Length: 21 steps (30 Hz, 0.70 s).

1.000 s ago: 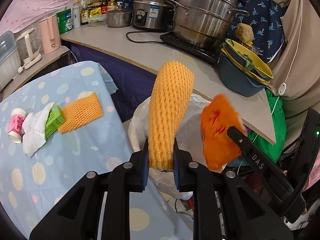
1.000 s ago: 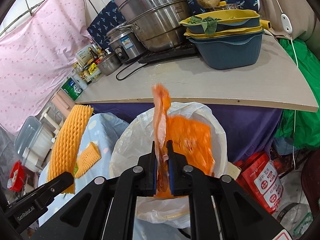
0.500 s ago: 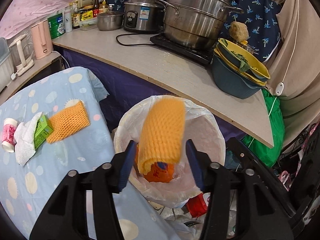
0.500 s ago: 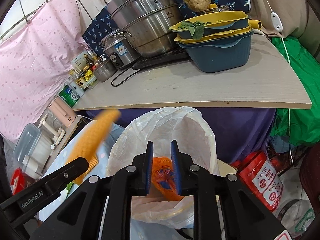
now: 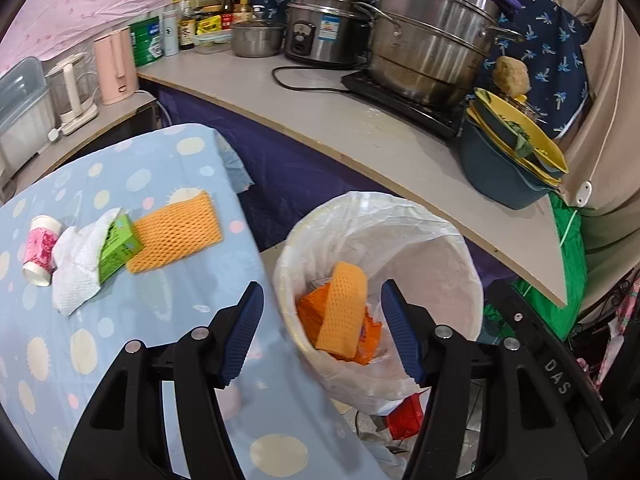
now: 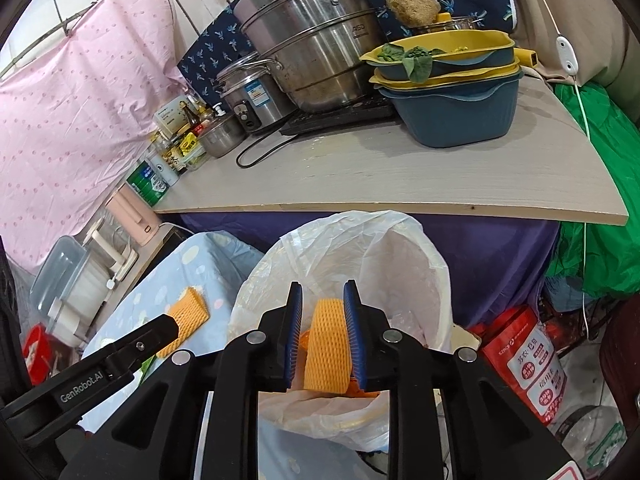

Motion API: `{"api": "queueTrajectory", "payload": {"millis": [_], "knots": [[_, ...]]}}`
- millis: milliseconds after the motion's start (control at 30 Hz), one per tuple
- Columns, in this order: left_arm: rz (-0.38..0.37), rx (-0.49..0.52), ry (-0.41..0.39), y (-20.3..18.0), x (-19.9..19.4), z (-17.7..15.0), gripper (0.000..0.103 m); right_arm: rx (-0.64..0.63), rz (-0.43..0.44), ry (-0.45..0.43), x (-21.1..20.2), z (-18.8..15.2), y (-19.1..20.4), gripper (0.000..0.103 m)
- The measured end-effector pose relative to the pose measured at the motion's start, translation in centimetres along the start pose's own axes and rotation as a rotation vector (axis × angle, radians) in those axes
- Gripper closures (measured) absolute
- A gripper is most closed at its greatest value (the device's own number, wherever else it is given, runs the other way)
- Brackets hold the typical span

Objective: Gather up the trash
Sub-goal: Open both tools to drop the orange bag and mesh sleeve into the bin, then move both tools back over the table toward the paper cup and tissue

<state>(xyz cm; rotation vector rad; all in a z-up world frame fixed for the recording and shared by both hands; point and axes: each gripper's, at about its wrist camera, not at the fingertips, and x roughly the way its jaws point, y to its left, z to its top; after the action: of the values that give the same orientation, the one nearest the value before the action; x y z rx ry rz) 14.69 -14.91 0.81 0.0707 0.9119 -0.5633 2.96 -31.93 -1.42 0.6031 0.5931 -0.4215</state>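
Now foam net (image 5: pixel 342 312) lengthwise upright, in bin (image 5: pixel 460 256)

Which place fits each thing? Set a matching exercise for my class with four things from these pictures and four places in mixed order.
Things:
1. paper cup
2. green box
3. foam net
4. sponge

Places:
A. in the bin
B. atop the stacked bowls
C. partly under the tissue
D. on its side at the tissue's far end

Pairs: 1-D, 2-C, 3-A, 4-B
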Motion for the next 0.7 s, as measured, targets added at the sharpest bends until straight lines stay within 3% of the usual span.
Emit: {"api": "queueTrajectory", "payload": {"millis": [333,700], "knots": [[0.060,-0.054,-0.006,3.9,-0.9,-1.1,0.042,-0.059,0.025,0.020,-0.1,-1.3,3.5,0.068],[0.119,-0.119,-0.019,9.0,-2.6,-2.4,0.037,-0.137,0.079,0.056,0.4,-3.3,8.5,0.065]]}}
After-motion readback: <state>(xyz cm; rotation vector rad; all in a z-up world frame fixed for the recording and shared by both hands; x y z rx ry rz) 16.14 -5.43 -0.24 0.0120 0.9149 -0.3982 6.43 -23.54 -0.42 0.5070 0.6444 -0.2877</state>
